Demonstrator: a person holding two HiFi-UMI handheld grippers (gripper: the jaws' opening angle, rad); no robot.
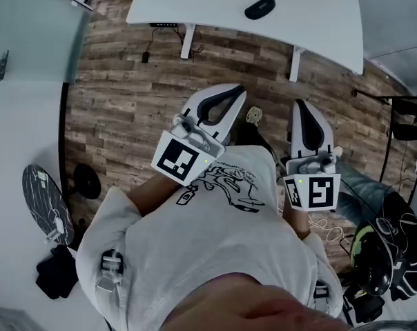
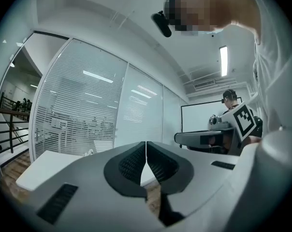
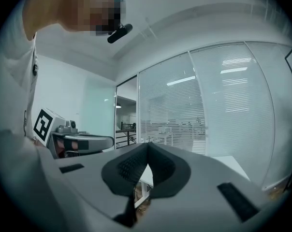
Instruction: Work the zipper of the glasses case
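**Head view, task at its outset.** I hold my left gripper and right gripper close to my chest, both pointing toward 12 o'clock. In each gripper view the dark ribbed fingers are clenched pad against pad, with nothing between them.

The black oval zippered glasses case lies at 12 o'clock on the white rectangular tabletop. It is well apart from both grippers, across a stretch of brown wood-plank floor.

I judge no step done. The zipper is untouched, and it is too small to tell whether it is open or closed. Approaching, steadying the case, taking the pull and running it all remain.
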